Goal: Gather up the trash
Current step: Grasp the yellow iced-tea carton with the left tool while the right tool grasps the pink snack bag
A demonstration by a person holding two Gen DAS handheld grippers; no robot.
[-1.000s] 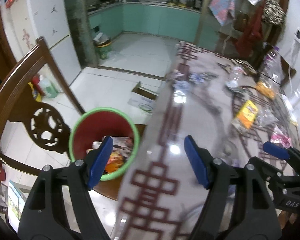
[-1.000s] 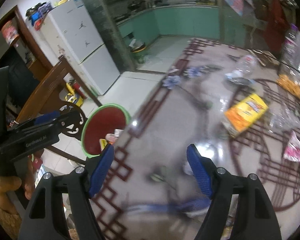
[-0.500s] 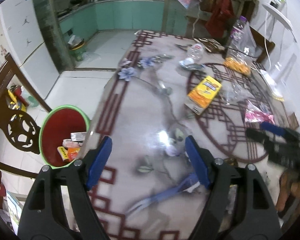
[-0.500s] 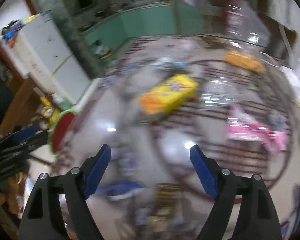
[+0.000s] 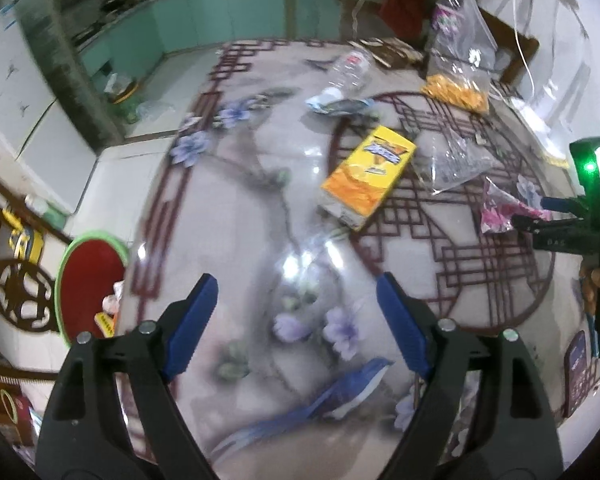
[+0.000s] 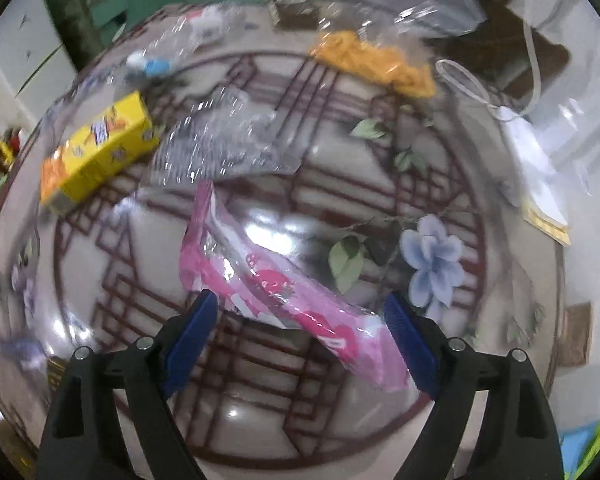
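The right gripper (image 6: 300,312) points down at the table (image 6: 284,432), its jaws opening, the pink wrapper (image 6: 284,284) lying on the table between the blue pads untouched. The left gripper (image 5: 296,300) hangs over bare tabletop, jaws opening, nothing between them. Beyond lie a yellow box (image 5: 370,176), a clear bag (image 5: 452,156) and a bottle (image 5: 350,70). The red bin (image 5: 90,280) stands beside the table's left edge.

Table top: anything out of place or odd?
Yes. Litter is strewn over the table: a yellow box lying flat, a crumpled clear wrapper, a pink wrapper and a plastic bottle on its side. Only the red bin beside the table holds any trash.
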